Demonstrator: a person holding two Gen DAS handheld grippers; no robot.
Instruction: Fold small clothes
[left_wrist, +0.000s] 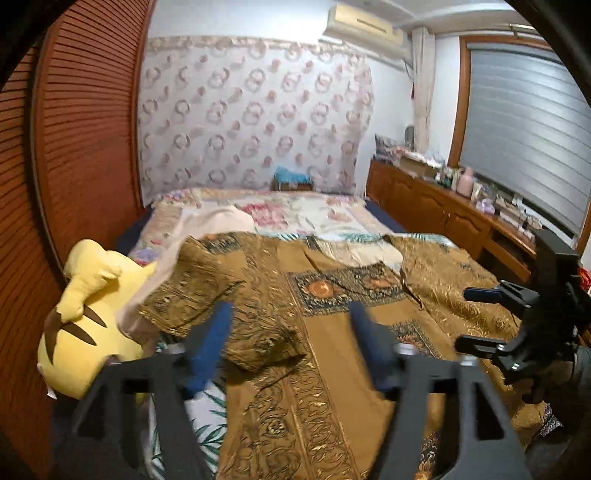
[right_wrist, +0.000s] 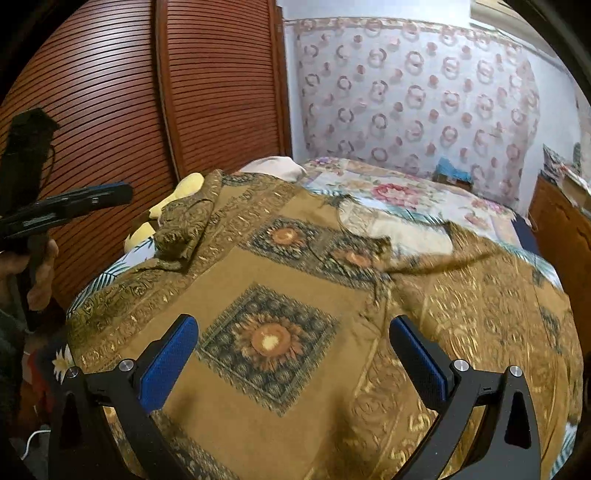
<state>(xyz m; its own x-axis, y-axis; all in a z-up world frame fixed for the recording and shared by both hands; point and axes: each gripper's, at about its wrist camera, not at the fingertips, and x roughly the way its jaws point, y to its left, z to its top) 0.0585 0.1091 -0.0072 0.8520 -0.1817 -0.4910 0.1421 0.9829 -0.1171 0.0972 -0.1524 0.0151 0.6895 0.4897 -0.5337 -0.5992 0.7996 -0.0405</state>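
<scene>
bed (left_wrist: 384, 221), brown shirt (left_wrist: 325, 354), yellow plush (left_wrist: 92, 317)

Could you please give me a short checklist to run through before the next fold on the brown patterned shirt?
1. Left gripper free of cloth: ok, jaws open, nothing between them.
2. Right gripper free of cloth: ok, open above the brown patterned shirt with sunflower squares.
3. Left sleeve folded in: ok, it lies bunched over the shirt's body.
4. Right sleeve folded in: not ok, it spreads outward.
5. Shirt flat on the floral bedspread: not ok, wrinkles near the collar.
6. Yellow plush toy clear of the shirt: cannot tell, it sits close by the folded sleeve.
</scene>
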